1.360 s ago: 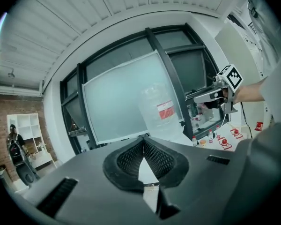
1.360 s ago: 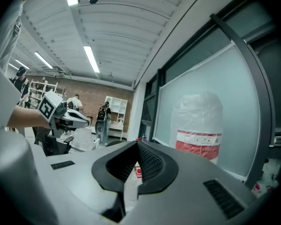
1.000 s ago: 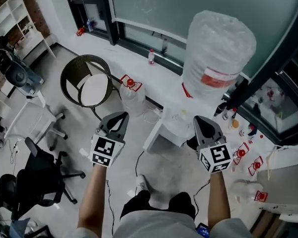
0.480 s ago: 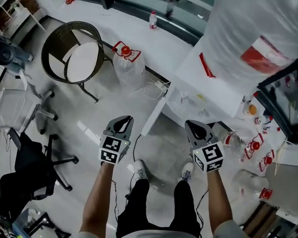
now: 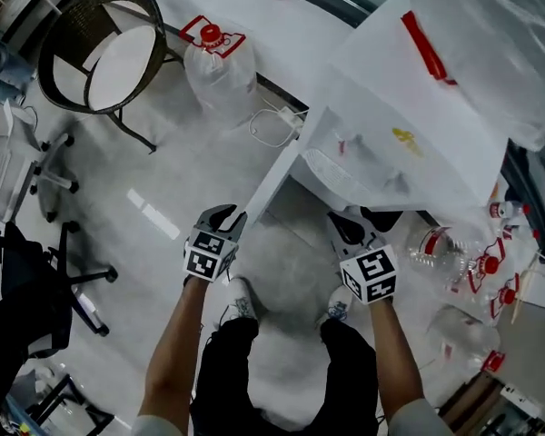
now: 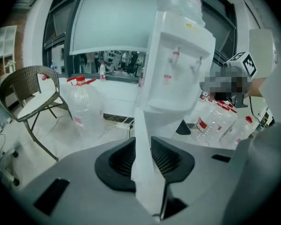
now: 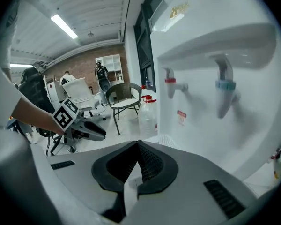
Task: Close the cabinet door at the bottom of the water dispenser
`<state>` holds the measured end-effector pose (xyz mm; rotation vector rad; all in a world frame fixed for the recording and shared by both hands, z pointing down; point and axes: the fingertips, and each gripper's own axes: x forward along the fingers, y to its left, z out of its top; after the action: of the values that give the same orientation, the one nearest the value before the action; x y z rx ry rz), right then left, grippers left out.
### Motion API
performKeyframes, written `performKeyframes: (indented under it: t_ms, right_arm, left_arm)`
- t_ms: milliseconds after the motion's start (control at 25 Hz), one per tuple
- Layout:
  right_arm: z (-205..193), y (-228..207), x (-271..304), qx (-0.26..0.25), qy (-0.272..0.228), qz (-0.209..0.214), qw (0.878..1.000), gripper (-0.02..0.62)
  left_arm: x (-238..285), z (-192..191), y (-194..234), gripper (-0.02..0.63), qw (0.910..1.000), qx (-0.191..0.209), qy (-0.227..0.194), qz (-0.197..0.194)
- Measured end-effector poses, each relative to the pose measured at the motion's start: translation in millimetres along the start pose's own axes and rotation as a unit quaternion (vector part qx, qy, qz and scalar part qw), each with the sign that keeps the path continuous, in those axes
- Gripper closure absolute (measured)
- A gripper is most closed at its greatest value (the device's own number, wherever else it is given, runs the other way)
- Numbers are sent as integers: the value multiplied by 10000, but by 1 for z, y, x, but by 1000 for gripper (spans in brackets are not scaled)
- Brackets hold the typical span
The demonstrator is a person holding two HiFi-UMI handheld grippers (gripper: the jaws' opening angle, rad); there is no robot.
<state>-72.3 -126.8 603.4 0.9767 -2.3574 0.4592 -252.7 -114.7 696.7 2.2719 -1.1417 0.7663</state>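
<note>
My left gripper [image 5: 223, 214] has its jaws opening, and the free edge of the white cabinet door [image 5: 272, 182] stands upright between them. My right gripper [image 5: 350, 230] has its jaws pressed together on nothing, just beside the door. Beyond, the door swings out from the foot of the water dispenser [image 5: 391, 143].

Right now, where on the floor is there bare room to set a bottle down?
Bare floor lies between the wicker chair, the open cabinet door and the office chair. Right of the water dispenser it is crowded with bottles.
</note>
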Motion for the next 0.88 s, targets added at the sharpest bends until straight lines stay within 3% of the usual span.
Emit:
performKeyframes:
  t_ms: [200, 400, 680, 880]
  right_arm:
    - [-46, -9, 12, 109, 176, 16, 9998, 569]
    - [-67, -10, 12, 229, 350, 87, 9991, 569]
    - [-69, -20, -9, 406, 259, -58, 9988, 569]
    - [-70, -25, -27, 535, 72, -179, 9984, 569]
  left_arm:
    - [40, -48, -1, 477, 9991, -82, 415, -33]
    - [52, -77, -2, 476, 9975, -195, 679, -6]
    - [56, -88, -25, 506, 9958, -27, 903, 106]
    - [60, -89, -40, 523, 9951, -123, 952, 237]
